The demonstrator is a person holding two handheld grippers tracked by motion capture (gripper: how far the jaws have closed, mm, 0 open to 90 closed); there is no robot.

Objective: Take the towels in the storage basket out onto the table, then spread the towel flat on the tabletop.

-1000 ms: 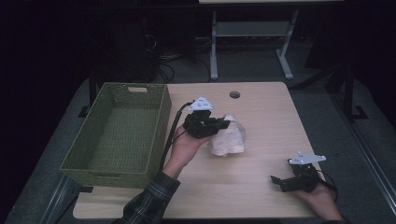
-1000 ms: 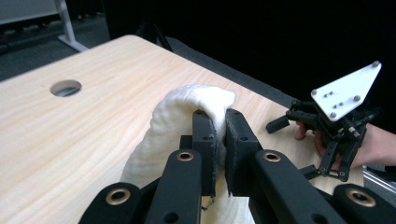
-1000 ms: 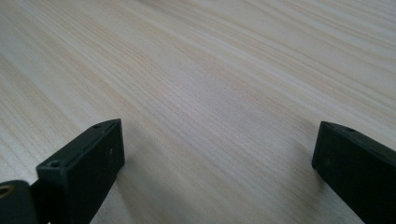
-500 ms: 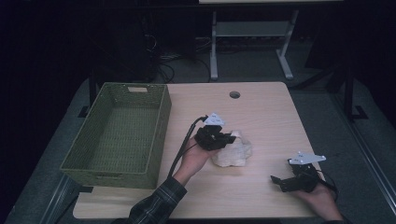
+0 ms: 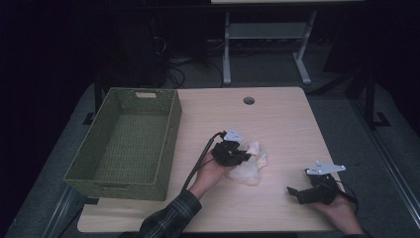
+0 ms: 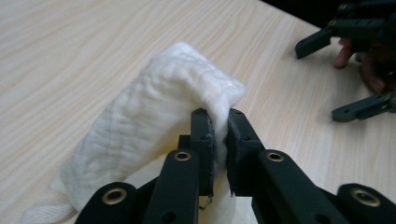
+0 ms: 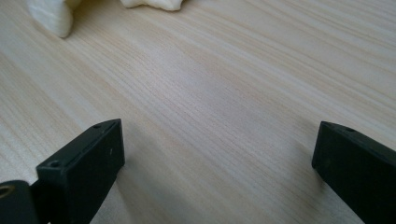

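White cloth (image 6: 154, 112) pinched in left gripper (image 6: 219, 140) — green basket (image 5: 124, 144) nearby.

One white cloth (image 5: 250, 163) lies near the table's middle. One green woven basket (image 5: 124, 141) sits at nine o'clock from it. Two handheld grippers are present: the left gripper (image 5: 236, 153) at the cloth and the right gripper (image 5: 297, 192) at four o'clock. One wooden table (image 5: 277, 124) bears everything.

Cloth (image 6: 154, 116) fold hidden between jaws
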